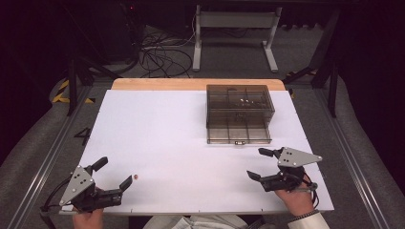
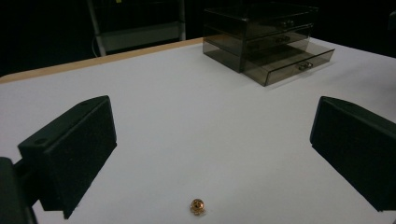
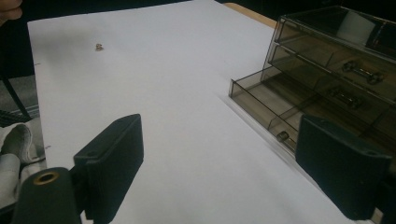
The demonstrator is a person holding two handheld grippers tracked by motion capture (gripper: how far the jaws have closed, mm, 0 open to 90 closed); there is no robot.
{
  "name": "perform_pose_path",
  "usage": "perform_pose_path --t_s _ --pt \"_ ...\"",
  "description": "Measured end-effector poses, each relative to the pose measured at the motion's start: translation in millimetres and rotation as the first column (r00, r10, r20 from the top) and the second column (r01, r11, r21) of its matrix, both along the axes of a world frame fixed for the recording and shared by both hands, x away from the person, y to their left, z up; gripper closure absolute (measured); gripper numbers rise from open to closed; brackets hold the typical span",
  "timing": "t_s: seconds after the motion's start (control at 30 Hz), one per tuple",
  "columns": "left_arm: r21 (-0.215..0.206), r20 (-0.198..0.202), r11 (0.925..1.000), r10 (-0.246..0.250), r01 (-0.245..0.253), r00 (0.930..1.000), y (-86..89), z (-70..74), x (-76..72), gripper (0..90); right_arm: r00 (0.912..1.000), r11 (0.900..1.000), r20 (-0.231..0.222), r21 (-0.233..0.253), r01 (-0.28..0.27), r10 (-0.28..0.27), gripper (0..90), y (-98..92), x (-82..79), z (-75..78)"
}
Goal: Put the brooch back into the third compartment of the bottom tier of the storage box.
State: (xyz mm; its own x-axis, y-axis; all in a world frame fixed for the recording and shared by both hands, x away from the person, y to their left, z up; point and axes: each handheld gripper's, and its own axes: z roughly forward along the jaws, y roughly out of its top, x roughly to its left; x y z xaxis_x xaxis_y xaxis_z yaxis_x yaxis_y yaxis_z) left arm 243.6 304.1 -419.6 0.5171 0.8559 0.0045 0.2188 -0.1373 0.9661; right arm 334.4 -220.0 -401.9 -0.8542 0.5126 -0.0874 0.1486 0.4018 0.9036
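A smoked clear drawer box [image 1: 239, 113] stands at the back right of the white table; its bottom drawer [image 1: 239, 133] is pulled out toward me. The box [image 2: 266, 39] appears far ahead in the left gripper view, and the open drawer [image 3: 289, 112] lies close on the right in the right gripper view. A tiny gold-coloured bead [image 1: 136, 176] lies near the front left, just right of my left gripper [image 1: 114, 173], which is open and empty. The bead [image 2: 197, 206] lies between that gripper's wide-apart jaws. My right gripper [image 1: 260, 164] is open, empty, in front of the drawer. The bead [image 3: 99, 46] shows far off.
The white table top [image 1: 167, 138] has a wooden strip [image 1: 157, 84] along its far edge. Behind it stand a white metal frame [image 1: 234, 28] and cables on the floor. Dark stands flank both sides.
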Motion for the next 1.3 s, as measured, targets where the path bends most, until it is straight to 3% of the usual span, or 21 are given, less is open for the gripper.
perform_pose_path --t_s 0.3,0.47,0.77,1.3 --pt "0.006 -0.003 1.0000 0.003 -0.003 1.0000 0.4 -0.7 0.4 1.2 0.9984 0.999 -0.025 0.007 -0.051 0.051 17.0 16.6 8.1 10.8" --pt "0.002 -0.011 0.9999 0.011 -0.011 0.9999 1.6 -0.8 0.9 1.2 0.9950 0.995 -0.040 -0.021 -0.093 0.092 17.0 34.0 15.9 18.4" --pt "0.003 -0.008 0.9999 0.014 -0.014 0.9999 0.9 -1.1 1.9 1.3 0.9923 0.993 -0.055 -0.041 -0.113 0.111 17.0 51.8 26.9 27.8" --pt "0.004 -0.012 0.9999 0.017 -0.016 0.9998 0.7 -1.3 2.8 1.3 0.9884 0.987 -0.050 -0.069 -0.147 0.144 17.2 69.1 32.2 36.2"
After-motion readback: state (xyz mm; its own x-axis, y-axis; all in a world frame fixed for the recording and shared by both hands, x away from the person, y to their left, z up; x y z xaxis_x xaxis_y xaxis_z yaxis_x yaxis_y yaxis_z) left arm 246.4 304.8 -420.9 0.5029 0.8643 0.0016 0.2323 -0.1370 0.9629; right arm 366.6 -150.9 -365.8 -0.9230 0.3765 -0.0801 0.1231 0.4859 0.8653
